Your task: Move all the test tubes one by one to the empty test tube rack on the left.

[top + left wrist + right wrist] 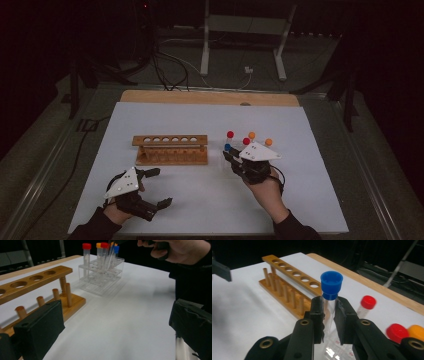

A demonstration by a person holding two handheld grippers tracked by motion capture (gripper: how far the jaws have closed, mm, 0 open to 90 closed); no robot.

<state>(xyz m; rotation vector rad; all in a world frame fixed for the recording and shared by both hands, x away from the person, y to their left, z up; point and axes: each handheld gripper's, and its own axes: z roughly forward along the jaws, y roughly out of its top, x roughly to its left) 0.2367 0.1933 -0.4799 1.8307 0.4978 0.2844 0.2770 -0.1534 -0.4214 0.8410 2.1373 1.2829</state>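
Note:
A clear tube with a blue cap (331, 285) stands upright between the pads of my right gripper (329, 315), which is shut on it just below the cap. From above, my right gripper (231, 156) holds that blue-capped tube (227, 147) at the near left corner of the clear plastic rack (102, 275). Other tubes stand in that rack, capped red (367, 303) and orange (268, 142). The wooden rack (170, 150) with its row of holes sits to the left, with no tubes in it. My left gripper (157, 187) rests open near the front edge, with nothing between its pads (40, 327).
A white sheet (210, 200) covers the table, and a wooden strip (210, 97) runs along its far edge. Cables and a metal stand (245, 30) lie on the floor beyond. Bare sheet lies between the two racks and in front of them.

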